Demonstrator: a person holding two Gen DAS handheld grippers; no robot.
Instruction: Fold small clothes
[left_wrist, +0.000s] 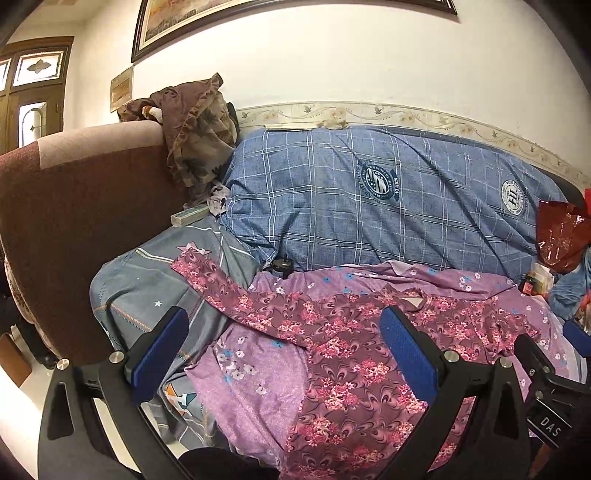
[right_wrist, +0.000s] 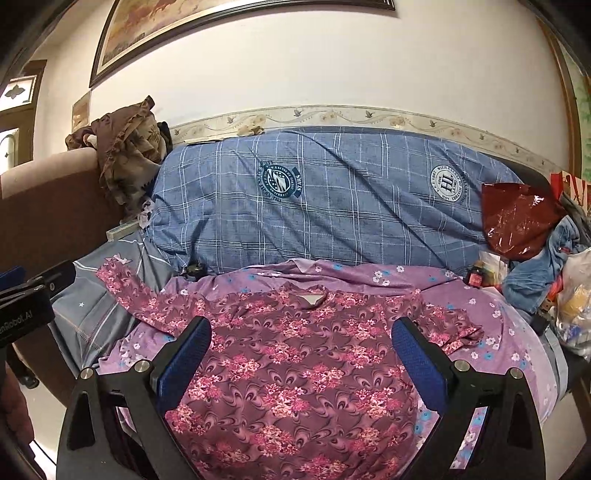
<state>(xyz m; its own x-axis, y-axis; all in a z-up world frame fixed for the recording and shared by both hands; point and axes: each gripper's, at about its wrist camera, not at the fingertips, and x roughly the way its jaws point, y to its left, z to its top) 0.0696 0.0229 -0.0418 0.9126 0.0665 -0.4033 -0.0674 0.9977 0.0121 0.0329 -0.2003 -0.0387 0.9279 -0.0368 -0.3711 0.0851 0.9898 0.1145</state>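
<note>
A maroon long-sleeved shirt with pink flowers (right_wrist: 295, 354) lies spread flat, neck away from me, on a purple flowered sheet (right_wrist: 509, 332). Its left sleeve (right_wrist: 125, 291) stretches out to the left; its right sleeve (right_wrist: 450, 325) is bent near the body. The shirt also shows in the left wrist view (left_wrist: 343, 354). My left gripper (left_wrist: 284, 350) is open and empty above the shirt's left side. My right gripper (right_wrist: 303, 358) is open and empty above the shirt's middle. The left gripper's body shows at the left edge of the right wrist view (right_wrist: 26, 302).
A blue checked quilt (right_wrist: 332, 206) lies along the wall behind the shirt. A grey pillow (left_wrist: 147, 280) and a brown sofa arm (left_wrist: 74, 206) are to the left. A red plastic bag (right_wrist: 517, 218), blue clothes and bags crowd the right end.
</note>
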